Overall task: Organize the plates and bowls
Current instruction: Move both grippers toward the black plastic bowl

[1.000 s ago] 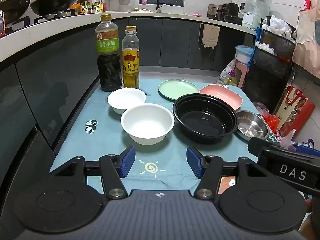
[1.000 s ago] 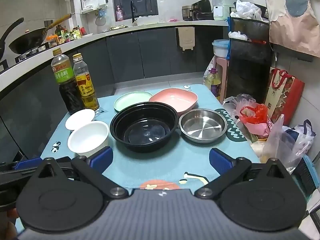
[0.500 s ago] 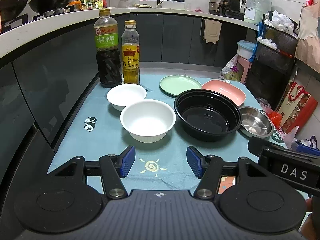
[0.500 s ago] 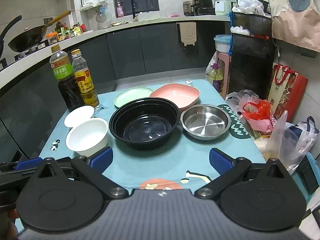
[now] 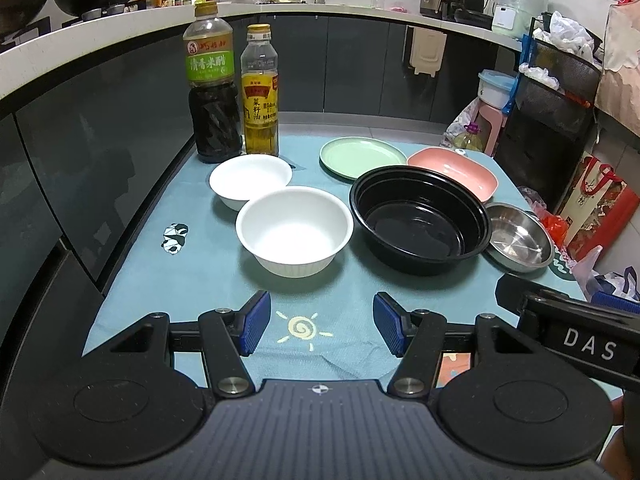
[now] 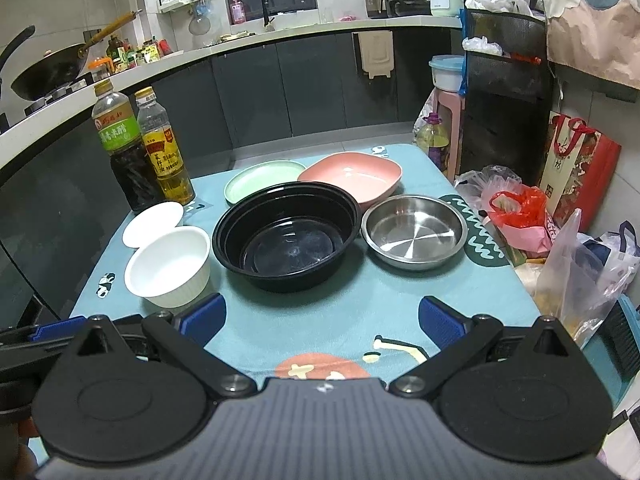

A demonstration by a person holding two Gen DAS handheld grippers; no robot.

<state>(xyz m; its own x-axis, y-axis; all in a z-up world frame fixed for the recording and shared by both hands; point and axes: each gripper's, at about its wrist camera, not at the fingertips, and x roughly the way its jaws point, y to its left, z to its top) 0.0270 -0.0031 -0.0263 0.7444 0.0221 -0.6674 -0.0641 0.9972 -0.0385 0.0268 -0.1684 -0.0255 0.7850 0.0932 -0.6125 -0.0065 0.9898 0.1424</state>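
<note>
Nothing stacked yet — both my grippers, left (image 5: 316,328) and right (image 6: 320,320), hover wide open and empty at the near edge. Near white bowl (image 5: 294,230) sits just ahead of left; black bowl (image 6: 286,236) centre, steel dish (image 6: 414,232) right, plates far. Bottles (image 5: 236,88) crowd far-left; near cloth (image 5: 208,280) is open.

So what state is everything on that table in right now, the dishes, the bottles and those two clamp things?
Near white bowl: upright, empty.
Far white bowl: upright, empty.
Black bowl: upright, empty.
Steel dish: upright, empty.
Green plate: flat, empty.
Pink dish: upright, empty.
Dark bottle: standing, capped.
Oil bottle: standing, capped.
Left gripper: open, holding nothing.
Right gripper: open, holding nothing.
</note>
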